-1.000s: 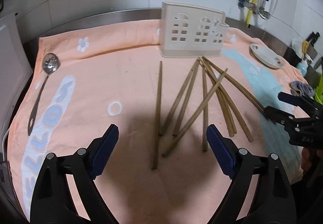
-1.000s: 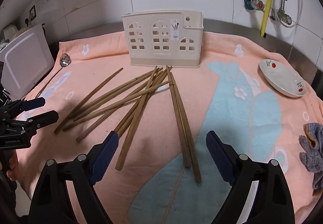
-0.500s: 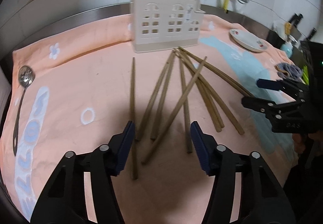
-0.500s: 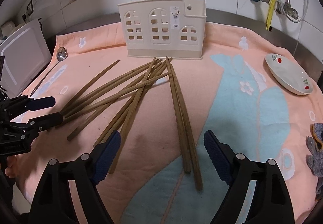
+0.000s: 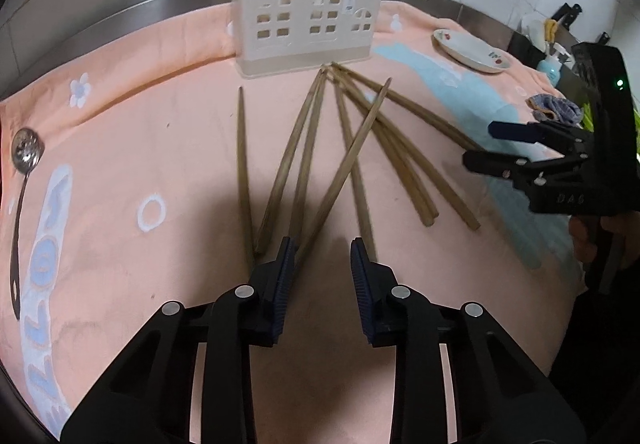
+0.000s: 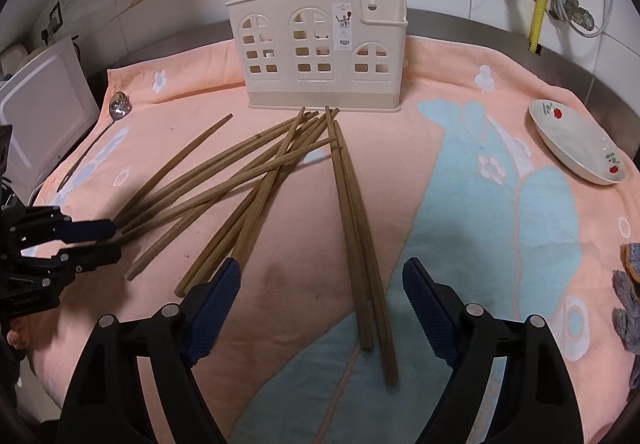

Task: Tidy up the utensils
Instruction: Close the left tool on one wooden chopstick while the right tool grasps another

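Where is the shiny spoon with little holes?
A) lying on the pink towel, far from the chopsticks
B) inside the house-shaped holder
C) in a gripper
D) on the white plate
A: the spoon lies flat on the pink towel, off to the side of the chopsticks.

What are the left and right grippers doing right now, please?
Left gripper: partly open, straddling chopstick ends, nothing gripped yet.
Right gripper: wide open, empty, above the chopstick pair.

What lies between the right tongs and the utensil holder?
Right wrist view: a pair of chopsticks on the towel, running from the right tongs to the utensil holder.
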A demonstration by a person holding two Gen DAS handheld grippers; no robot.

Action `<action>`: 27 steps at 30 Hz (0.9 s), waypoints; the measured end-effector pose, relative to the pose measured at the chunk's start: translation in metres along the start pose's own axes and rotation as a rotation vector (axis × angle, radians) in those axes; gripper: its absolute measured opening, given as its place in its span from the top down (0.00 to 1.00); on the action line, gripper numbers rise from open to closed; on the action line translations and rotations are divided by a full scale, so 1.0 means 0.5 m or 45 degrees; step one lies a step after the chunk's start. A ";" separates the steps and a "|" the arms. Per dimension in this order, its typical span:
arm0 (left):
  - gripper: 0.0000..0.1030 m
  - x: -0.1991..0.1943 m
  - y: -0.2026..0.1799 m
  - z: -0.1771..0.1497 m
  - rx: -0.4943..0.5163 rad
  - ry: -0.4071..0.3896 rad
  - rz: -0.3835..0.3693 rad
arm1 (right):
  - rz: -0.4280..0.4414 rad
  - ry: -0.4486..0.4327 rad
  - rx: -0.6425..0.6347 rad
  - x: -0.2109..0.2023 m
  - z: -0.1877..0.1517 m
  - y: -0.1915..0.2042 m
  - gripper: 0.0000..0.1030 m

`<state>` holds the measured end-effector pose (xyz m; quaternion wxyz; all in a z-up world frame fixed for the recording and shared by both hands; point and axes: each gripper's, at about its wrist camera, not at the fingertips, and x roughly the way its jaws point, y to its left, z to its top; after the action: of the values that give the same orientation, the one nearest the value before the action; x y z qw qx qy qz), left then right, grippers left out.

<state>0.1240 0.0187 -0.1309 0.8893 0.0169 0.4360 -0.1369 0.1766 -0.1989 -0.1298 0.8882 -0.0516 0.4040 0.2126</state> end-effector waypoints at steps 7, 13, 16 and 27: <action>0.74 0.004 0.003 -0.007 0.001 0.015 -0.007 | 0.003 -0.002 0.001 0.002 0.000 0.000 0.22; 0.79 0.010 -0.012 -0.002 0.053 0.021 -0.031 | 0.001 -0.003 0.003 0.002 0.001 -0.002 0.22; 0.82 0.018 -0.006 0.003 0.059 0.031 -0.032 | -0.002 0.000 0.006 0.003 -0.001 -0.004 0.22; 0.86 0.044 -0.027 0.017 0.163 0.033 0.036 | 0.001 0.027 0.017 0.007 -0.010 -0.021 0.40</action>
<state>0.1402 -0.0004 -0.1417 0.8825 0.0818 0.4376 -0.1517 0.1793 -0.2085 -0.1364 0.8841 -0.0478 0.4149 0.2096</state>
